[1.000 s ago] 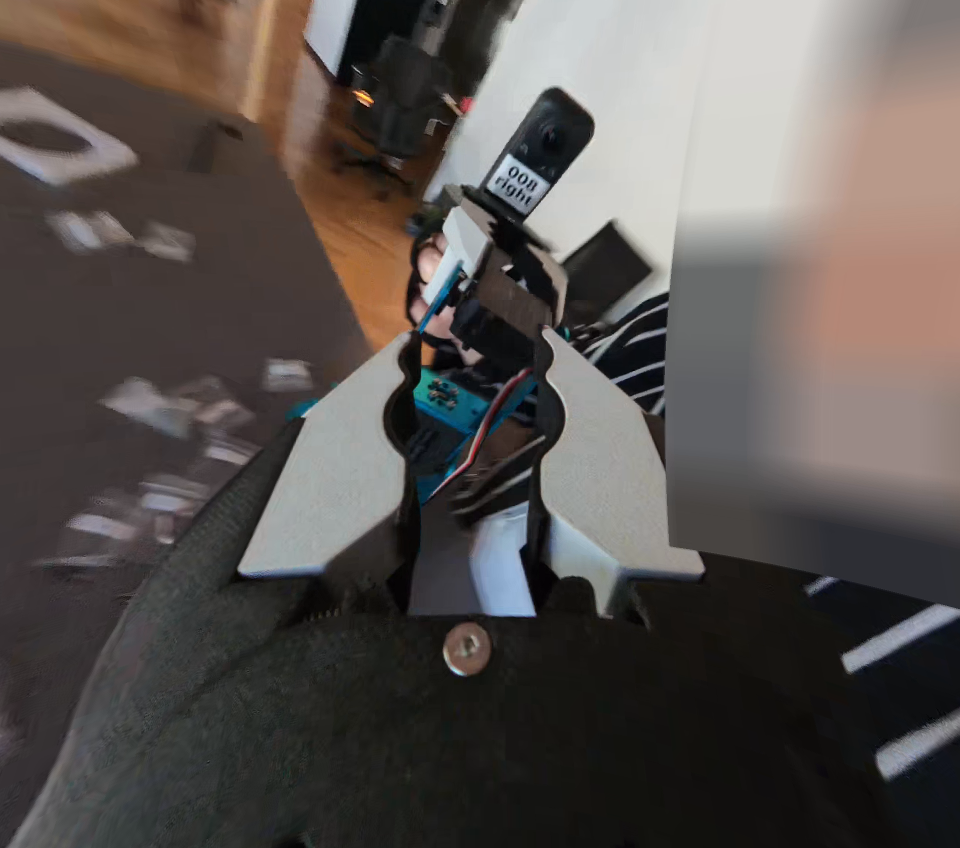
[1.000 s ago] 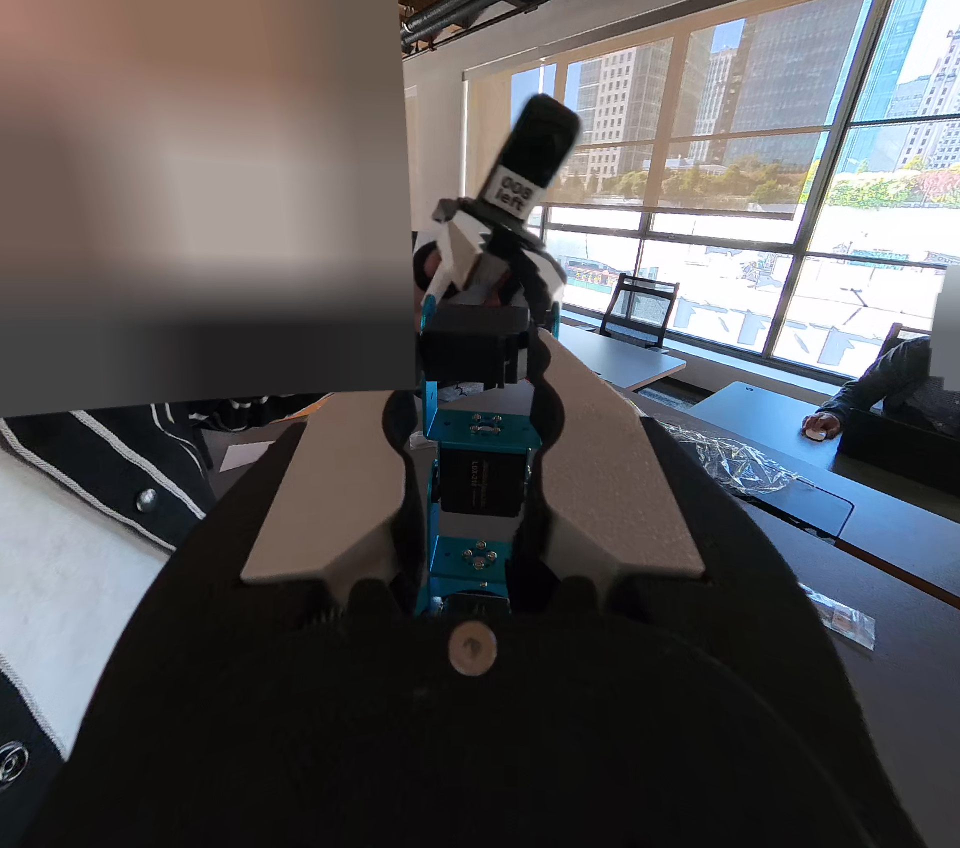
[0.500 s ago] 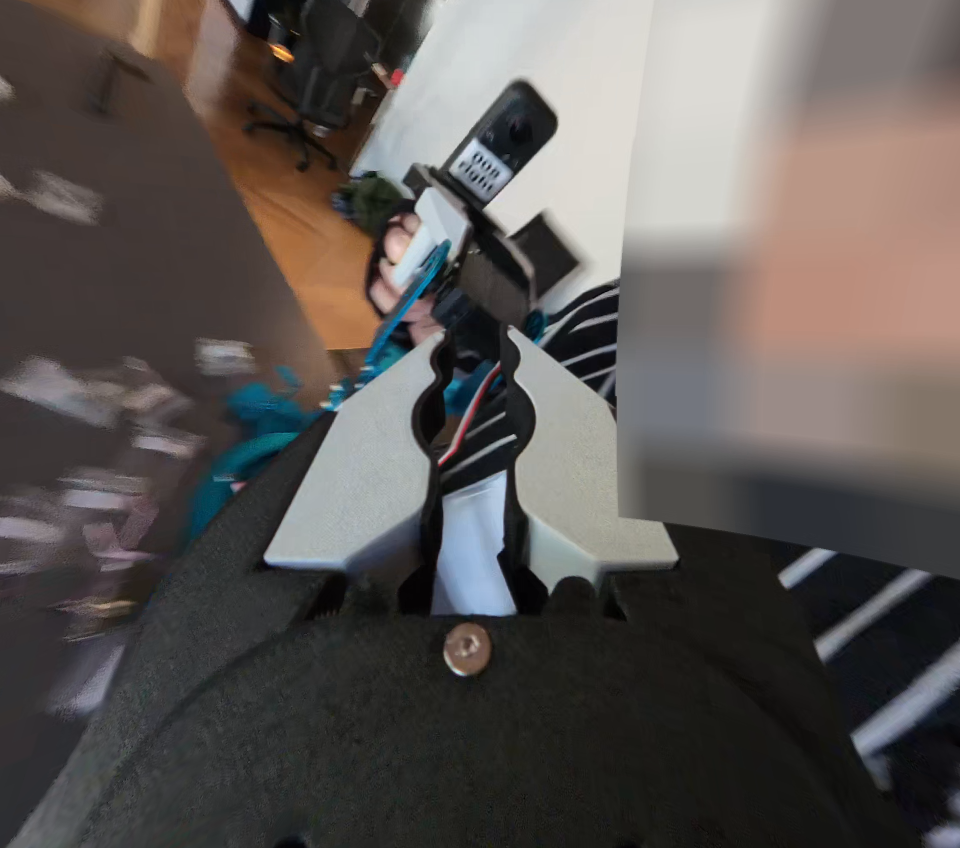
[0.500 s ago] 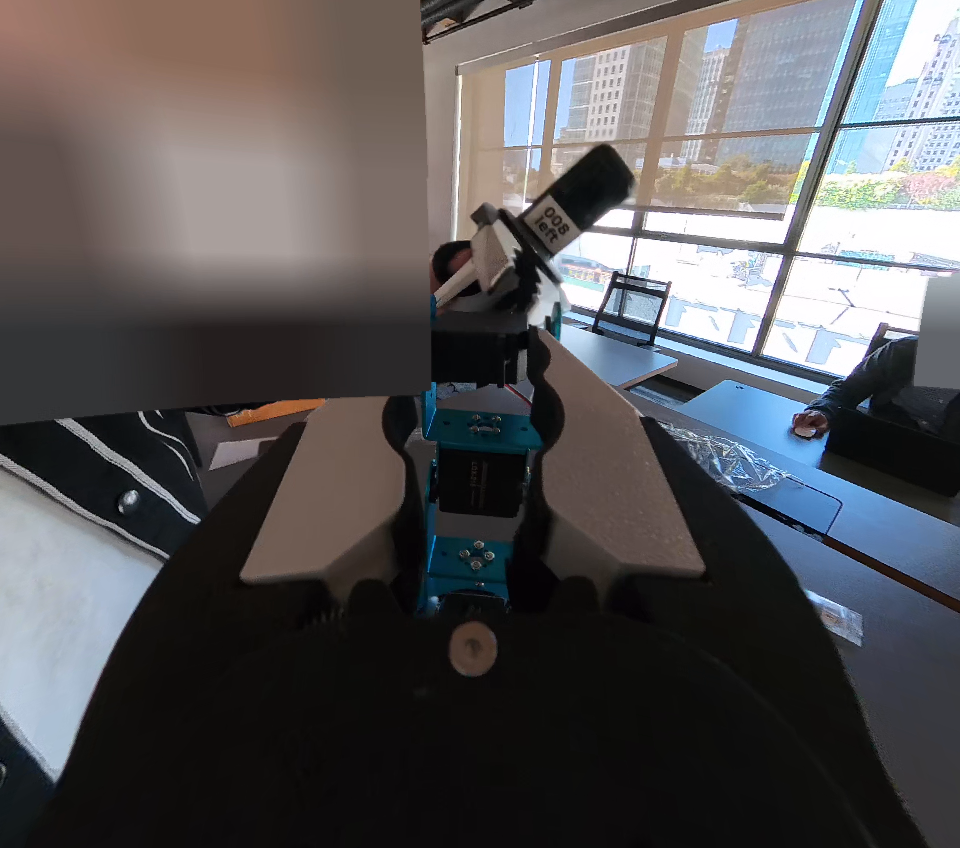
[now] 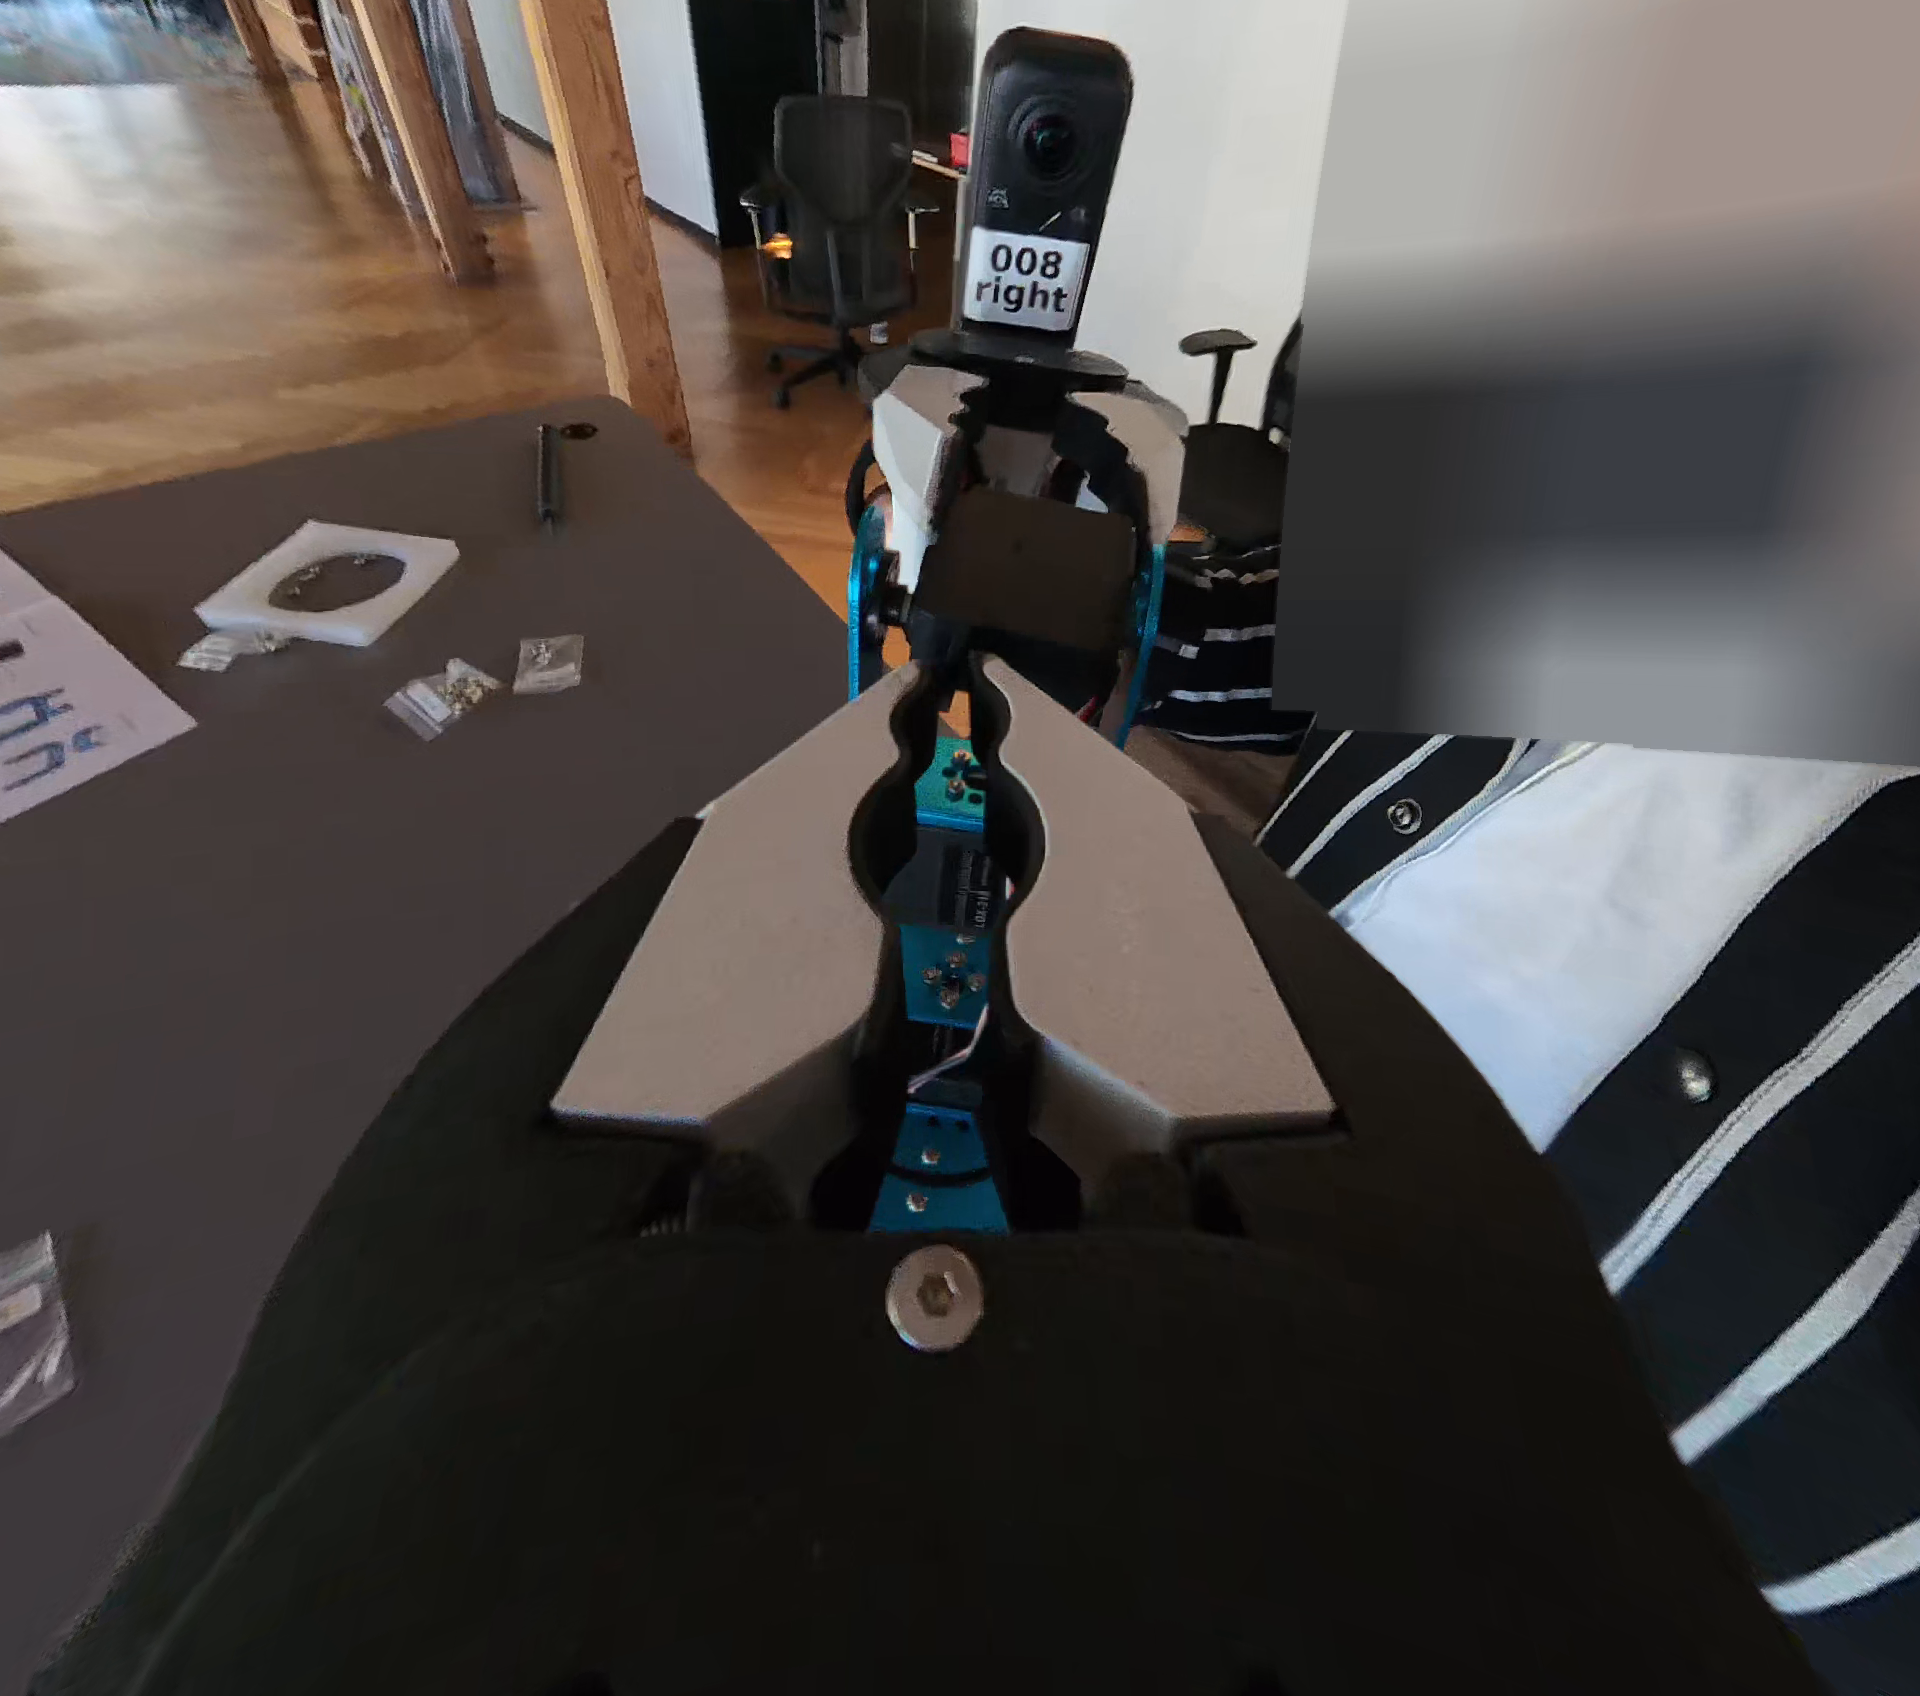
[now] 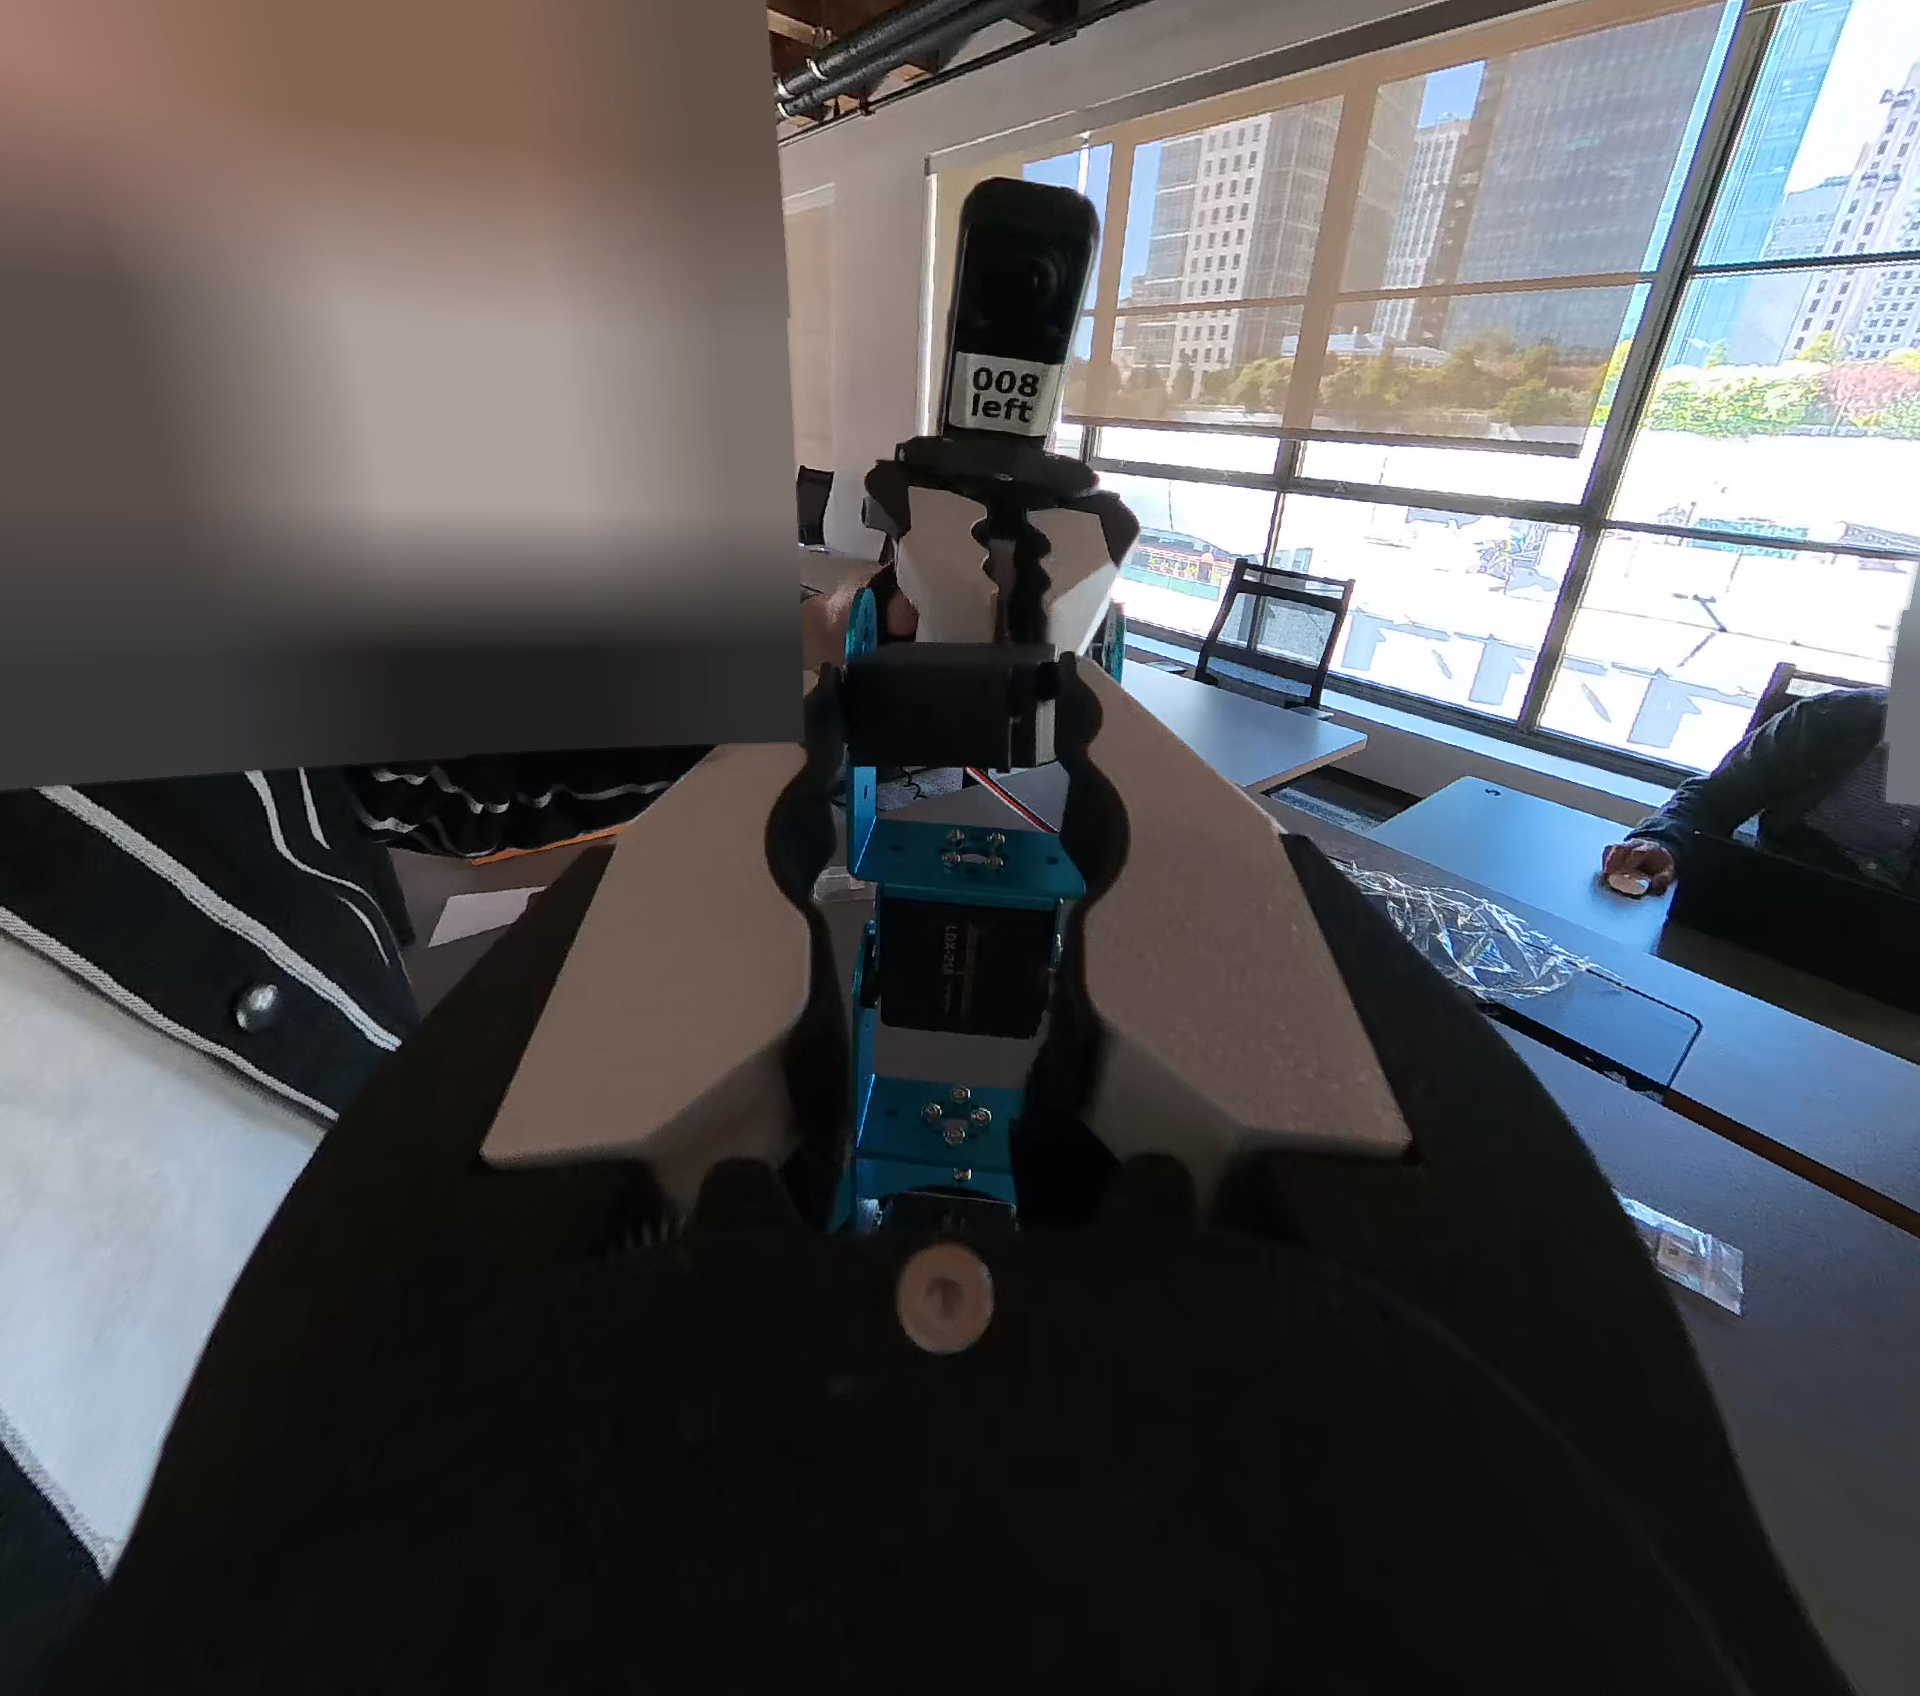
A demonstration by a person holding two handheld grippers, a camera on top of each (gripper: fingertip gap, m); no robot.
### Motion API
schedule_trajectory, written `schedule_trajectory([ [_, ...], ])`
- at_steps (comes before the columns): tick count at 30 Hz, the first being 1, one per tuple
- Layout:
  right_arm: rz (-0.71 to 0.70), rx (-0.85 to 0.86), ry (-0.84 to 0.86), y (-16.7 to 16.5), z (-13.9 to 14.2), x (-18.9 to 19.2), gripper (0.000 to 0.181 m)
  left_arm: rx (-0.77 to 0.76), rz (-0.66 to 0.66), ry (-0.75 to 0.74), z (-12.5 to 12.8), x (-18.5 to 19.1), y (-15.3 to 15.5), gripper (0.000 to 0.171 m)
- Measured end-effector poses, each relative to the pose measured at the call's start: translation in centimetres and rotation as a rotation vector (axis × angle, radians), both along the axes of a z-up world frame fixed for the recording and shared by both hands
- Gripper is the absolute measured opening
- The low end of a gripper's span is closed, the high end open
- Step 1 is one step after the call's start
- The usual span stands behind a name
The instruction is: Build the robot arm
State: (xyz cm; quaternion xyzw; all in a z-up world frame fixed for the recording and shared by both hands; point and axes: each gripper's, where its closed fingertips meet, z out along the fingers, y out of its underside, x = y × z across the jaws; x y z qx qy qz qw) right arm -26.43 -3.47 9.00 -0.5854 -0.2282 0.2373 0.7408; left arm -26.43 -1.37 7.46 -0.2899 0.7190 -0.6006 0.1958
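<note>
The dark desk [image 5: 436, 867] fills the left of the left wrist view, with the person's striped shirt [image 5: 1621, 971] at its near edge.

A blue bracket assembly with black servo blocks [image 6: 961, 960] is held in the air between the two grippers, off the desk.

The right gripper [image 6: 948, 711] faces the left one, its jaws clenched on the assembly: the fingertips press either side of the upper black servo block [image 6: 935, 706], and the blue brackets run down between the fingers.

The left gripper [image 5: 951, 680] has its jaws nearly together around the other end of the same assembly; whether they actually pinch it cannot be told.

Toward the desk's far left corner lie a white foam square with a round cut-out [image 5: 330, 582], a printed sheet [image 5: 62, 711], and small clear bags of hardware [image 5: 488, 678]. A dark screwdriver [image 5: 548, 470] lies at the far edge.
</note>
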Motion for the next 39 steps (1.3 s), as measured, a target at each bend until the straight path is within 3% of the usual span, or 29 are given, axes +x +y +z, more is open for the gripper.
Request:
schedule_trajectory([
  [6,0.026,0.001,0.030,-0.04,0.09,0.16,0.040,0.060,0.026,-0.091,0.66,0.08,-0.01,0.001],
  [18,0.030,-0.005,0.085,0.28,0.17,0.39,0.040,0.017,0.059,-0.088,0.83,0.12,0.24,0.000],
  [31,-0.036,0.014,0.003,0.27,0.09,0.18,0.040,0.021,0.105,-0.145,0.66,0.28,0.36,0.000],
  [39,0.004,0.024,0.080,-0.07,0.52,0.74,0.040,0.032,0.118,-0.129,0.62,0.54,0.02,0.000],
])
